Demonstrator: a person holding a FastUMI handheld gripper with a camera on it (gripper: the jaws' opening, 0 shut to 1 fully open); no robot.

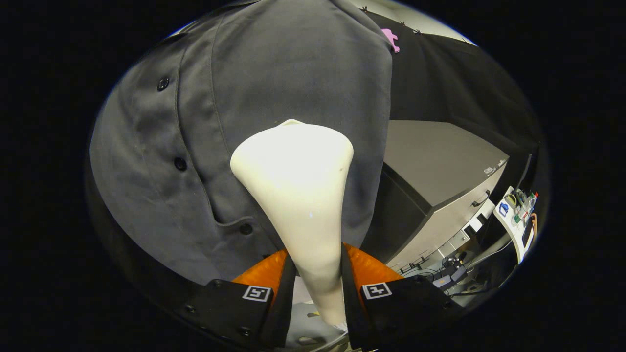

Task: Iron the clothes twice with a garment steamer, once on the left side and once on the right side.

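Gripper view: tongs (318, 283) clenched on white steamer (298, 186) handle; steamer head against grey shirt (220, 98).

1. Gripper (318, 293) clamped on cream garment steamer (298, 195), both fingers pressing its neck.
2. Steamer's wide head set against hanging grey shirt (274, 73), beside button placket.
3. Grey cabinet (440, 161) beyond, right of shirt.

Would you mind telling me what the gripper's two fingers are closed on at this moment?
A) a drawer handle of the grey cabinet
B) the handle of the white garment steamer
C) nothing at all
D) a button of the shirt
B: the gripper has both fingers pressed on the narrow handle of the white garment steamer, whose wide head lies against the grey shirt.
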